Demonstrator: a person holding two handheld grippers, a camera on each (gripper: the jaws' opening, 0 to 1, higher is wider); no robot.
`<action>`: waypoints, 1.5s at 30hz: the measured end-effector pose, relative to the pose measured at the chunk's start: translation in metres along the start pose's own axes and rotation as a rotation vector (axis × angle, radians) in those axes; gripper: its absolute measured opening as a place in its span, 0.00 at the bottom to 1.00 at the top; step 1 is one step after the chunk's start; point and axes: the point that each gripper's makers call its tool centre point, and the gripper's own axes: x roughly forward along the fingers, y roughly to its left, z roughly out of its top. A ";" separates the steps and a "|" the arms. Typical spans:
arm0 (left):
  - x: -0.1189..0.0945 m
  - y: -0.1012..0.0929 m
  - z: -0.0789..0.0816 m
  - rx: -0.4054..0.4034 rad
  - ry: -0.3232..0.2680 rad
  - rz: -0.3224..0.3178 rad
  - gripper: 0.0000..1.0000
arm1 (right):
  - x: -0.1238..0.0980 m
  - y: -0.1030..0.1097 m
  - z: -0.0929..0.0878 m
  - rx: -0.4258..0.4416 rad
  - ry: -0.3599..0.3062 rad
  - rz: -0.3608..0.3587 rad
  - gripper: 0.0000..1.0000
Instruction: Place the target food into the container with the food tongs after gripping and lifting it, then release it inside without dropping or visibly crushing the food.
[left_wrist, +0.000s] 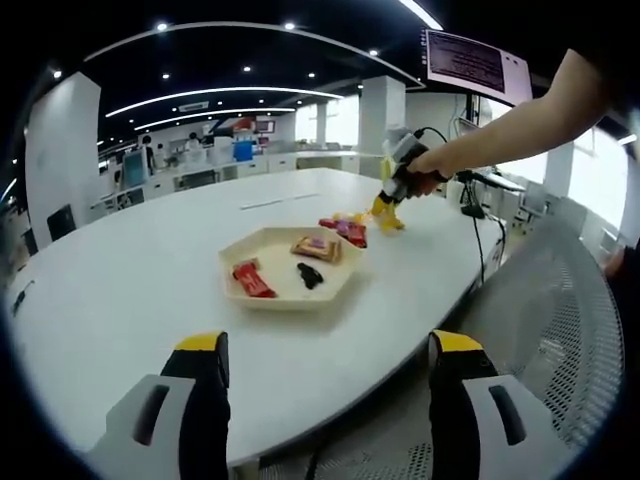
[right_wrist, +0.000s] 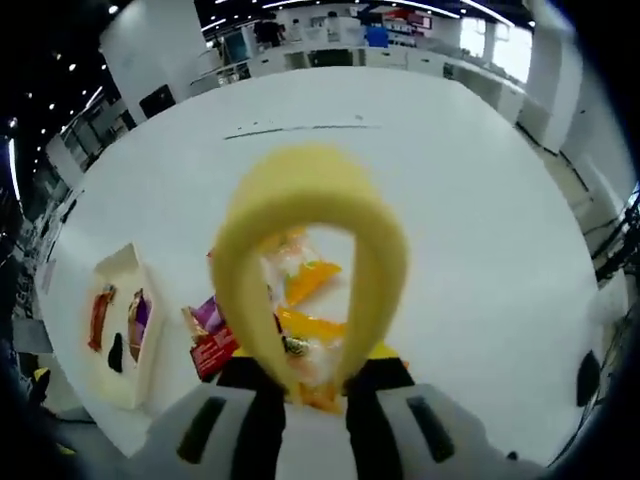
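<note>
I take the hexagonal cream tray (left_wrist: 288, 296) on the white table (left_wrist: 120, 280) as my landmark. Three items already lie in it: a red packet (left_wrist: 250, 278), a dark piece (left_wrist: 309, 275) and a tan and purple wrapped snack (left_wrist: 316, 247). Just beyond the tray's far edge sits the pile of loose snack packets (left_wrist: 345, 228), red and purple ones nearest the tray, orange and clear ones farther out. My right gripper (left_wrist: 389, 212) is down over that pile, on the side away from the tray, and it is clenched on the yellow food tongs (right_wrist: 310, 250); in the right gripper view the tongs' loop rises from between the closed jaws, and an orange and clear packet (right_wrist: 305, 290) shows through it. Whether the tong tips have already caught a packet I cannot tell, since the tips are hidden in that view and too small in the left gripper view. My left gripper (left_wrist: 330, 400) hangs on the near side of the tray, off the table edge, its jaws spread wide and holding nothing. I judge the present cycle to be at the pick: grip, lift, carry across to the tray and a gentle release inside are all left, and none of the packets in view looks crushed.
</note>
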 end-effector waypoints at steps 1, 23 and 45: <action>0.000 0.000 0.000 0.001 -0.001 0.000 0.78 | -0.001 0.000 0.000 0.001 -0.001 0.000 0.21; -0.001 0.000 0.000 0.001 -0.007 -0.005 0.78 | -0.064 0.035 0.033 -0.068 -0.137 0.064 0.20; -0.002 -0.001 0.002 -0.008 -0.016 -0.006 0.78 | -0.075 0.157 0.057 -0.221 -0.162 0.255 0.20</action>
